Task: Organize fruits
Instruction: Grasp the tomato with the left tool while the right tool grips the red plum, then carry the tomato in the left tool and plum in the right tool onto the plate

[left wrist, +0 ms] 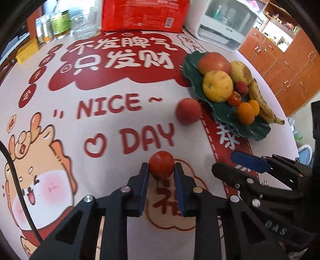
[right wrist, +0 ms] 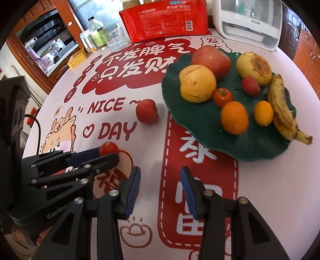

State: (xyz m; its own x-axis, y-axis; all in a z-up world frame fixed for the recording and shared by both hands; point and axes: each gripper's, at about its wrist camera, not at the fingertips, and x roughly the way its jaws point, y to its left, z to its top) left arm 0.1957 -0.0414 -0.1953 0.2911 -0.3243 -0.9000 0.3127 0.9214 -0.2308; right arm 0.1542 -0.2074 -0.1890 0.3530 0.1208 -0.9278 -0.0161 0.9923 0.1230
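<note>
My left gripper [left wrist: 161, 167] is shut on a small red tomato [left wrist: 161, 164] just above the printed tablecloth; it also shows in the right wrist view [right wrist: 109, 149]. A second red fruit [left wrist: 188, 111] lies loose on the cloth, left of the green leaf-shaped plate [left wrist: 226, 112]. The plate [right wrist: 202, 124] holds an apple [right wrist: 212, 61], a yellow fruit [right wrist: 197, 84], a pear, a banana [right wrist: 282, 112], oranges and small red fruits. My right gripper [right wrist: 160, 176] is open and empty over the cloth, in front of the plate.
A red packet [right wrist: 166, 18], a glass [right wrist: 116, 40], bottles [right wrist: 97, 32] and a yellow box [right wrist: 77, 59] stand at the table's far edge. A white appliance [right wrist: 250, 22] sits at the far right. Wooden cabinets lie beyond the table.
</note>
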